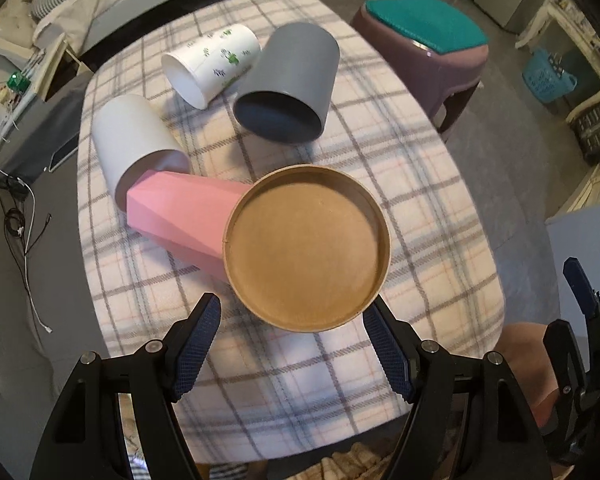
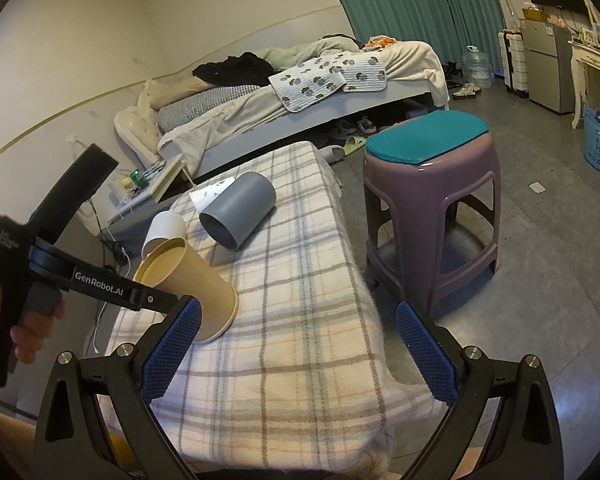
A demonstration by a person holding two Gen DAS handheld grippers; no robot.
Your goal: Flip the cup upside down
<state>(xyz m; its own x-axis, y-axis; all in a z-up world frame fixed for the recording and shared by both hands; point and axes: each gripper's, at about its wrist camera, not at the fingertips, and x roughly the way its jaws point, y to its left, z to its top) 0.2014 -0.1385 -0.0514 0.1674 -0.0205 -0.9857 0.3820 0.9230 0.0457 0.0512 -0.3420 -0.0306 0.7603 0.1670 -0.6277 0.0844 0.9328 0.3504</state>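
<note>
The left tool [image 1: 292, 344] stands wide, its pads flanking the brown paper cup [image 1: 306, 248] without gripping; the cup rests tilted, base up and rim on the plaid-covered counter [image 1: 420, 200], apparently just set down inverted. The right tool [image 2: 298, 348] hangs wide and empty. Beyond lie pink [image 1: 180, 216], white [image 1: 136, 140], printed [image 1: 212, 64] and grey [image 1: 288, 84] cups, all toppled.

The left wrist view looks steeply down, close over the brown paper cup [image 1: 306, 248], with the plaid-covered table [image 1: 432, 240] filling the middle. The right wrist view sits lower and farther back, facing level across the room, that cup [image 2: 192, 284] at 9 o'clock. Both share the table [image 2: 300, 320], the grey cup [image 1: 288, 84] [image 2: 238, 210] and the purple stool [image 1: 424, 56] [image 2: 432, 200] at 1 o'clock.
</note>
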